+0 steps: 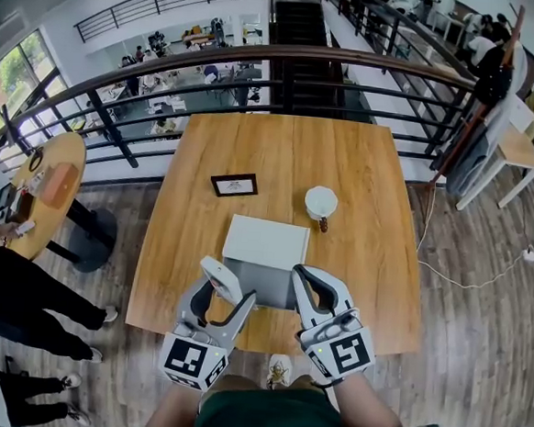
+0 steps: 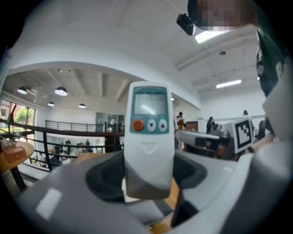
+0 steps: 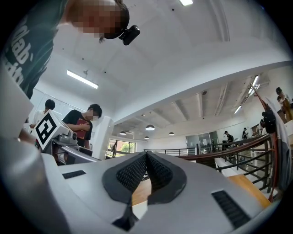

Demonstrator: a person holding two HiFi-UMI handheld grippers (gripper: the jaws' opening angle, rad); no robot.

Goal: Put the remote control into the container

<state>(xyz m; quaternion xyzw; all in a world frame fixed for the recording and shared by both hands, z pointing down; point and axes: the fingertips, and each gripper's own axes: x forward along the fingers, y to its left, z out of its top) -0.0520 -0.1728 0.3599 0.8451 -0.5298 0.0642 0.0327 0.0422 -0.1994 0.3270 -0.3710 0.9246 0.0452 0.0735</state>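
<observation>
Grippers sit side by side over the near part of the wooden table [image 1: 368, 216], both tipped up toward the ceiling. My left gripper [image 1: 226, 295] is clamped on the remote control [image 1: 221, 277], which stands upright between its jaws, just beside the near left corner of the white container [image 1: 266, 245]. My right gripper [image 1: 301, 275] has its jaws pressed together on nothing, by the container's near right corner.
</observation>
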